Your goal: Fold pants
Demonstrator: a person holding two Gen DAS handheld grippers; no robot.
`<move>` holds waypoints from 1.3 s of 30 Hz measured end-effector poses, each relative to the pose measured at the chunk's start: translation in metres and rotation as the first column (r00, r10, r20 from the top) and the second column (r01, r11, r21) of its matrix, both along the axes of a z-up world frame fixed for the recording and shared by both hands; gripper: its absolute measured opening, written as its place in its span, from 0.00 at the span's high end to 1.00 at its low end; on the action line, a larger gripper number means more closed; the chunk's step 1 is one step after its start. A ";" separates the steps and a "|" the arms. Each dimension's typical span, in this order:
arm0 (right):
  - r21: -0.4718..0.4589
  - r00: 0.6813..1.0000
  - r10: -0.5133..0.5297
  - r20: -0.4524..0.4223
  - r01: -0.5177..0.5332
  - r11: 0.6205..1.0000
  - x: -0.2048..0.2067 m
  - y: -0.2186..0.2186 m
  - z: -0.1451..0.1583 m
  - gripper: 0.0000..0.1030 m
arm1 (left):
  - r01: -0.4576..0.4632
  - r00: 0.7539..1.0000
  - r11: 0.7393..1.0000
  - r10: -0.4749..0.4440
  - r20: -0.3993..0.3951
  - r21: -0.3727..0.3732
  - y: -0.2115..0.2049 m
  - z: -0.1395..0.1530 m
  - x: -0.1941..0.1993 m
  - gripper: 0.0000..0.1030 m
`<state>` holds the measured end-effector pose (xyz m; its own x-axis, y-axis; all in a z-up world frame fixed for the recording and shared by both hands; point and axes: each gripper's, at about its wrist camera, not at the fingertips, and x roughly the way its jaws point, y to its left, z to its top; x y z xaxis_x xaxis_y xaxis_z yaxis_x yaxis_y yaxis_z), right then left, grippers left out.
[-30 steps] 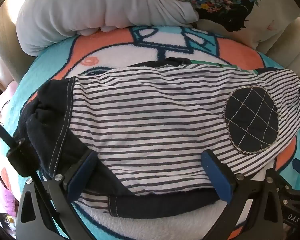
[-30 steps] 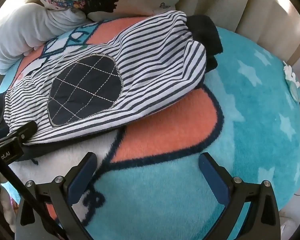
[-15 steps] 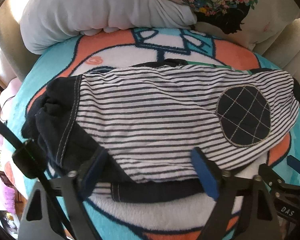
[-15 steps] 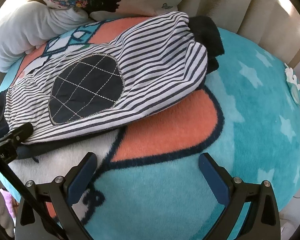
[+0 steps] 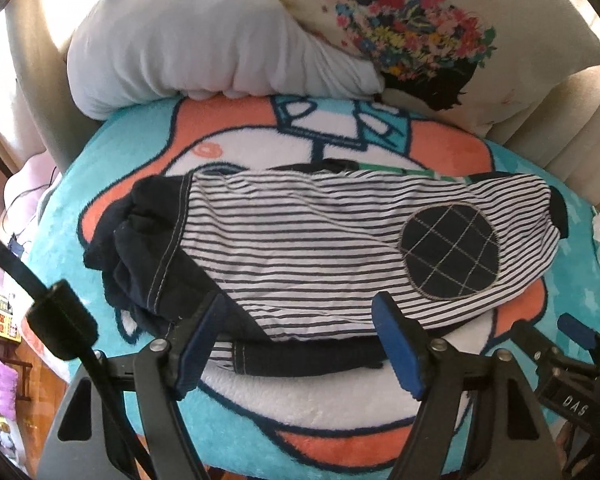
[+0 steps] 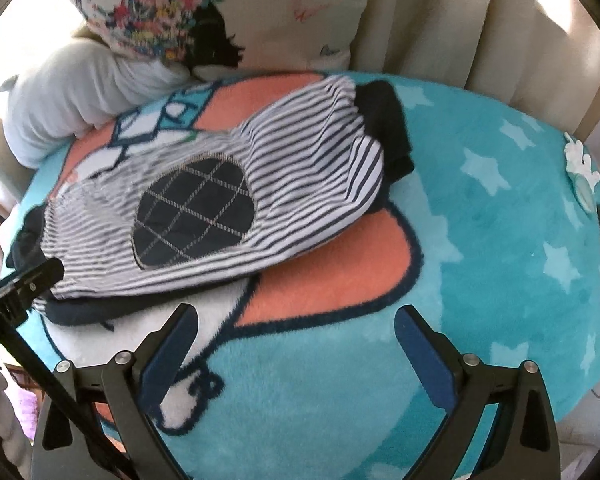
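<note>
Small striped pants (image 5: 308, 252) with a dark quilted knee patch (image 5: 450, 252) and a dark waistband lie folded lengthwise on a cartoon blanket (image 5: 308, 396). The waistband end is bunched at the left. My left gripper (image 5: 300, 344) is open, just above the pants' near edge, holding nothing. In the right wrist view the pants (image 6: 228, 204) lie at the upper left with dark cuffs (image 6: 384, 120) at the far end. My right gripper (image 6: 296, 344) is open and empty over bare blanket (image 6: 480, 240), apart from the pants.
A grey pillow (image 5: 204, 52) and a floral cushion (image 5: 420, 28) rest against the sofa back behind the pants. The blanket's edge drops off at the front and left. The right gripper's body (image 5: 572, 360) shows at the left view's right edge.
My left gripper has pulled back and up from the pants' near edge, letting the fabric go. My right gripper has also drawn back and up. The pants lie where they were.
</note>
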<state>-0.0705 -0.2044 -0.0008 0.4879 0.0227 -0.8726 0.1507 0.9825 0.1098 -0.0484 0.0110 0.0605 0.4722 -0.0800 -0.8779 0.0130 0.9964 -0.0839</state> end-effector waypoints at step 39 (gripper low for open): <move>0.074 0.991 0.028 0.132 -0.038 0.997 0.018 -0.019 0.032 0.03 | -0.028 1.000 0.996 0.027 0.011 0.085 -0.028 0.012 0.040 0.17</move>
